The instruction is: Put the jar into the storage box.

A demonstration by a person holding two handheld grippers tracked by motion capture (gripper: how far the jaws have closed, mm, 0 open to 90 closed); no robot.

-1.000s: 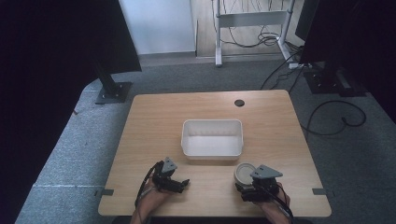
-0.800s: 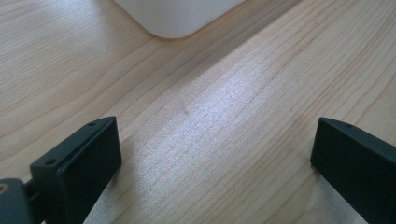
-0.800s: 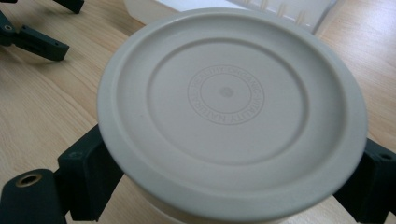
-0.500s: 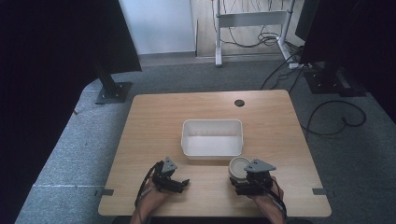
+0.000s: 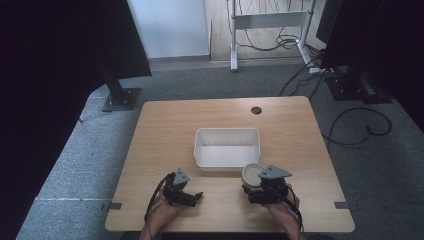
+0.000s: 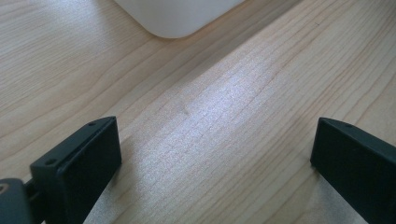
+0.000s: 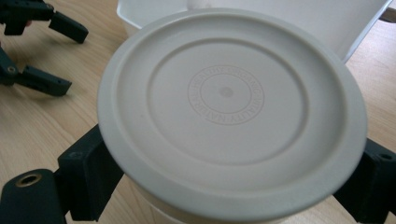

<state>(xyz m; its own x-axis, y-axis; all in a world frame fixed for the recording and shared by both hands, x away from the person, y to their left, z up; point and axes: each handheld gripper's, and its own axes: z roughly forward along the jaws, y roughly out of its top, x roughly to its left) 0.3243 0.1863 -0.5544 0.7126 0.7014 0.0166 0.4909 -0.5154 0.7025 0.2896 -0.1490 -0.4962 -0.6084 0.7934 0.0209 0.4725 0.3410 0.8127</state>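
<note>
R hand-held gripper [image 5: 259, 188] clamped on round cream lidded plastic tub [image 7: 231, 109], just in front of white rectangular plastic bin [image 5: 228, 147], bin straight ahead. L hand-held gripper [image 5: 196, 197] jaws apart, empty, on wooden bench [image 5: 165, 125].

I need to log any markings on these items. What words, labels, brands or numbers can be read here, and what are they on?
Lid of the round container held in the right gripper: a ring of raised letters circles its middle, too faint and blurred to read.
White bin, wooden table, left gripper: no text to be seen.
</note>
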